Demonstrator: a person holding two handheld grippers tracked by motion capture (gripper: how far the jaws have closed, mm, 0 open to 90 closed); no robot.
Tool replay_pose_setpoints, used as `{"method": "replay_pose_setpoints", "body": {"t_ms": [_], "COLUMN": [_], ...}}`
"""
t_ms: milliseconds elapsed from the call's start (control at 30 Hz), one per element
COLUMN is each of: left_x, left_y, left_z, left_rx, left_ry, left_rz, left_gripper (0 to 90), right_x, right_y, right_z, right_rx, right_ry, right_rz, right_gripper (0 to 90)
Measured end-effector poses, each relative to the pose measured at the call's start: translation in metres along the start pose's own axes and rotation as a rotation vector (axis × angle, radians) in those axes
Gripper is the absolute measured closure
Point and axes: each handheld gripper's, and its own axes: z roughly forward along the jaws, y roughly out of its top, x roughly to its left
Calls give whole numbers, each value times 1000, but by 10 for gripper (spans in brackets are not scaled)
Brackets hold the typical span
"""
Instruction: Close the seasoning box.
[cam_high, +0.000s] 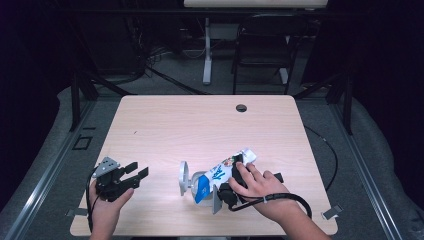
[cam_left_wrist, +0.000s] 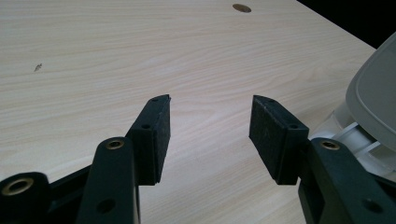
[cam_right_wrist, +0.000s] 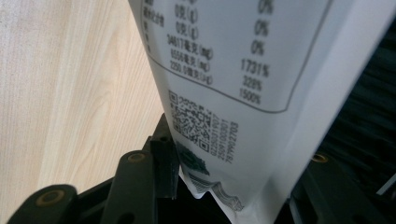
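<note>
Pouch (cam_right_wrist: 243, 93) between right tool (cam_right_wrist: 224, 177) pads; left tool (cam_left_wrist: 210, 135) agape, empty

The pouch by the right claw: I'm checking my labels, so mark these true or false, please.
1. The white printed pouch sits between the right claw's jaws. True.
2. The left claw grips the pouch. False: its open jaws hold nothing, over bare table.
3. The pouch's lower end tilts into a white lidded container. True.
4. The pouch's back is blank. False: the right gripper view shows a printed table and QR code.
</note>
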Motion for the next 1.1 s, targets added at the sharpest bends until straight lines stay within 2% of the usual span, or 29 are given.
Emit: {"method": "replay_pose_setpoints", "body": {"t_ms": [1100], "left_x": [0], "left_y": [0], "left_z": [0], "left_rx": [-1], "left_ry": [0], "left_rz": [0], "left_gripper": [488], "right_x": [0], "right_y": [1], "right_z": [-2], "right_rx": [-1], "right_ry": [-24], "right_rz": [-12], "right_gripper": [605]}}
